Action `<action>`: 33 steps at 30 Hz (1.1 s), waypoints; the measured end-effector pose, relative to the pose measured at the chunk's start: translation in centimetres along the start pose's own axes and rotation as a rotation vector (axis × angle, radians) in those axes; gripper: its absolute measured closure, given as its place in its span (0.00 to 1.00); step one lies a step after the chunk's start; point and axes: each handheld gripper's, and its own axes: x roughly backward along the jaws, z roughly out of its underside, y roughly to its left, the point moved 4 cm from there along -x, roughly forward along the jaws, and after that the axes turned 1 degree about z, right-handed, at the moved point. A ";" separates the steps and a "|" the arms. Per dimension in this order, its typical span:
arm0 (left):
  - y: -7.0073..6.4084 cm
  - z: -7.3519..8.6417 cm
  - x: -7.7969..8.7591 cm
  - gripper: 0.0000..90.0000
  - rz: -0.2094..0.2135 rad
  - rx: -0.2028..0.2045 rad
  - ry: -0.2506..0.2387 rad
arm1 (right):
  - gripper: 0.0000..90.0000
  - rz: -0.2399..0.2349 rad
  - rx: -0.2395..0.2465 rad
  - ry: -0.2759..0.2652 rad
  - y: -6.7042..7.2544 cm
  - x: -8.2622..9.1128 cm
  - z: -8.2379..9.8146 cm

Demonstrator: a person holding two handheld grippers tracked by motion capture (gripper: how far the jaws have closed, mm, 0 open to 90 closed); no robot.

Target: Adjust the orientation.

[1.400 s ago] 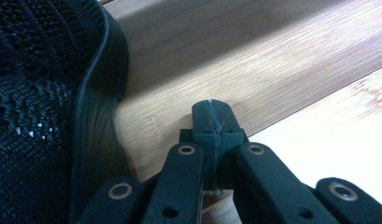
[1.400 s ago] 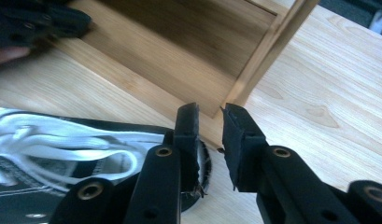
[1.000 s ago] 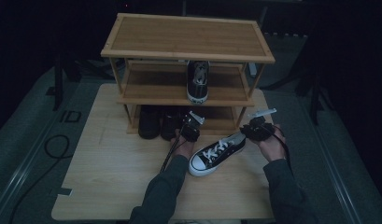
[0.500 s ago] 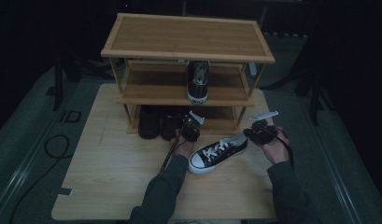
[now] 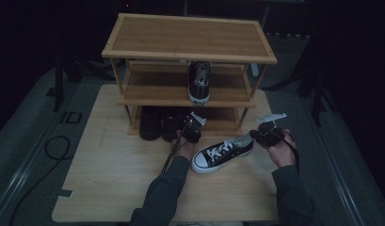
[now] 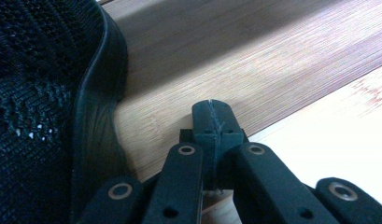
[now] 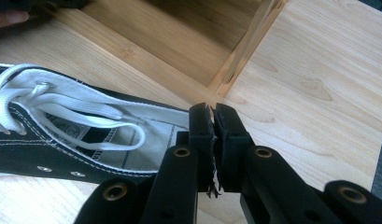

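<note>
Now the right tool (image 7: 213, 122) pinches the sneaker (image 5: 223, 152) heel edge.

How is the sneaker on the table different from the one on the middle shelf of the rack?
The sneaker on the table lies at a slant, its white toe toward the person, while the sneaker on the shelf stands square, toe cap facing forward. The one on the table has its heel collar pinched in the right gripper; the one on the shelf is touched by nothing. Both are black with white toe caps and soles, seemingly a pair.
</note>
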 end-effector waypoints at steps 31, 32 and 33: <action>0.0 0.0 0.0 1.00 -0.001 0.001 -0.001 | 0.91 -0.055 -0.064 -0.014 1.8 5.5 6.1; 0.0 0.0 0.0 1.00 0.000 0.001 -0.001 | 0.89 -0.063 -0.047 -0.028 1.8 5.4 5.8; 0.0 0.0 0.0 1.00 0.000 0.001 0.000 | 0.89 -0.068 -0.036 -0.039 1.8 5.3 5.6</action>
